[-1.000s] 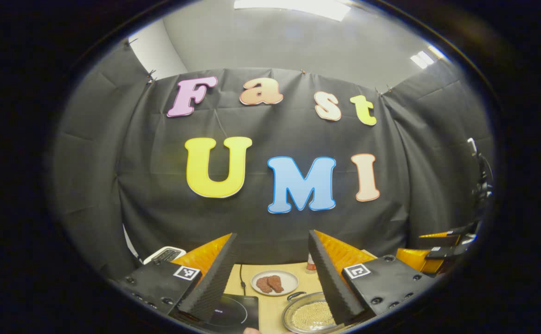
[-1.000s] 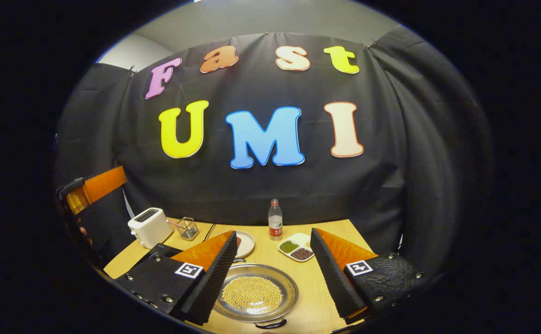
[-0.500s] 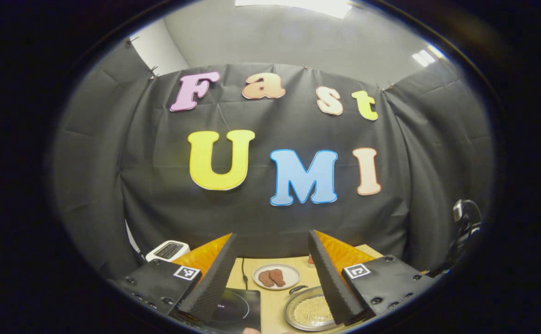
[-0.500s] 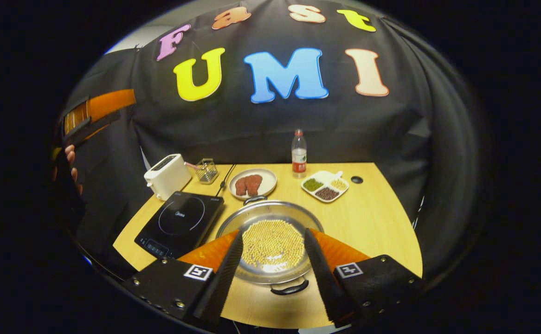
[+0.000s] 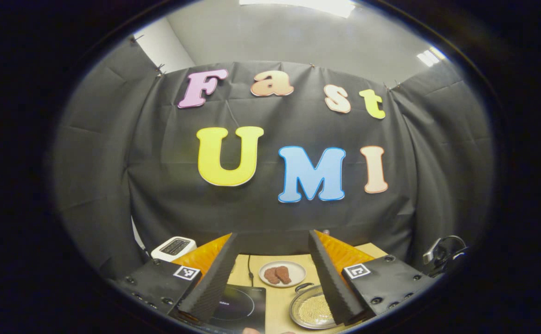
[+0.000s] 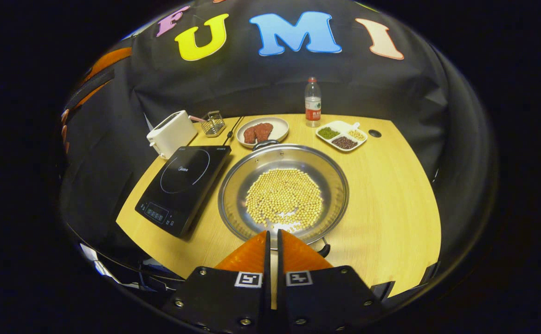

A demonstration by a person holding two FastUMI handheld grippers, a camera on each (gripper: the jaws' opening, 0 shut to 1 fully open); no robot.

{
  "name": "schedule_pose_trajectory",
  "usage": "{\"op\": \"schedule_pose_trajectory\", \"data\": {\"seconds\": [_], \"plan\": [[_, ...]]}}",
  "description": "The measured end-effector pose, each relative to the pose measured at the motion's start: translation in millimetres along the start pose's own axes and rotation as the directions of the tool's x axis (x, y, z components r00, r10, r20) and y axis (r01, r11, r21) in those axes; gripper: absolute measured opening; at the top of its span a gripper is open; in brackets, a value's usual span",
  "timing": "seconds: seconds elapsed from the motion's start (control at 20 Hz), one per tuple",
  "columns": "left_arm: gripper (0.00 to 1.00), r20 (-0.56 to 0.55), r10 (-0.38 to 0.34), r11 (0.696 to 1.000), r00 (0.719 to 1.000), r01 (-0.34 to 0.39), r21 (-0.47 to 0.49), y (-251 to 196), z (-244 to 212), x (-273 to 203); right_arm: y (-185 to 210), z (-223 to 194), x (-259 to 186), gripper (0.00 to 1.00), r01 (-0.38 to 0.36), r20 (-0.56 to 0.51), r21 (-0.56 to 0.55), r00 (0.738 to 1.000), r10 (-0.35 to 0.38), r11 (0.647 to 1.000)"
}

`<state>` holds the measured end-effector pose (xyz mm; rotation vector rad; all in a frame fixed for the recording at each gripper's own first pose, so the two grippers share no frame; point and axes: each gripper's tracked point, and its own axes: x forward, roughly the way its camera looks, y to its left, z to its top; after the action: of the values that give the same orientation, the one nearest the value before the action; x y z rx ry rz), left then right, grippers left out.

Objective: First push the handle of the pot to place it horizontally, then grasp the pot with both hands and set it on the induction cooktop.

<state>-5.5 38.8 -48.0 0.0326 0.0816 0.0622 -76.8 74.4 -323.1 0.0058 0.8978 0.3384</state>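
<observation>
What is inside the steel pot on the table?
The pot holds a round layer of small yellow beans on its bare steel bottom. The right gripper covers the near rim, so that edge and part of the near handle are hidden.

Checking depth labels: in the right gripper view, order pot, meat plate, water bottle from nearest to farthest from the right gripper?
1. pot, just ahead of the right gripper.
2. meat plate, beyond the pot's far rim, slightly left.
3. water bottle, at the table's back edge, slightly right.
</observation>
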Motion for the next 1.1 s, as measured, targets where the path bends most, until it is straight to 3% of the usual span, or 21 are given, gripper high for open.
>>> {"op": "schedule_pose_trajectory", "data": {"seconds": [0.05, 0.2, 0.4, 0.65, 0.95, 1.1], "plan": [[0.95, 0.000, 0.007, 1.000, 1.000, -0.007, -0.001, 3.3, 0.5, -0.1, 5.3, -10.1, 5.4, 0.10, -0.026, -0.037, 0.013, 0.999, 0.027, 1.000], [0.95, -0.009, 0.027, 1.000, 1.000, -0.027, 0.003, 12.8, -3.7, -4.0, 14.6, -29.6, 12.5, 0.10, -0.078, -0.118, 0.025, 0.990, 0.081, 0.997], [0.95, -0.027, 0.061, 0.998, 0.998, -0.061, 0.001, 26.0, -11.6, -10.7, 21.0, -41.4, 19.4, 0.03, -0.117, -0.170, 0.013, 0.978, 0.117, 0.993], [0.97, -0.038, 0.094, 0.996, 0.995, -0.093, 0.005, 38.4, -12.8, -18.0, 13.9, -58.8, 37.5, 0.03, -0.086, -0.231, -0.044, 0.970, 0.073, 0.995], [0.95, -0.043, 0.109, 0.994, 0.993, -0.109, 0.009, 42.3, -13.6, -20.1, -7.7, -70.6, 51.7, 0.03, -0.013, -0.269, -0.042, 0.963, 0.002, 0.999], [0.95, -0.046, 0.103, 0.995, 0.994, -0.102, 0.013, 38.4, -14.2, -18.4, -11.8, -72.9, 53.7, 0.02, -0.005, -0.270, -0.018, 0.963, 0.000, 1.000]]}}
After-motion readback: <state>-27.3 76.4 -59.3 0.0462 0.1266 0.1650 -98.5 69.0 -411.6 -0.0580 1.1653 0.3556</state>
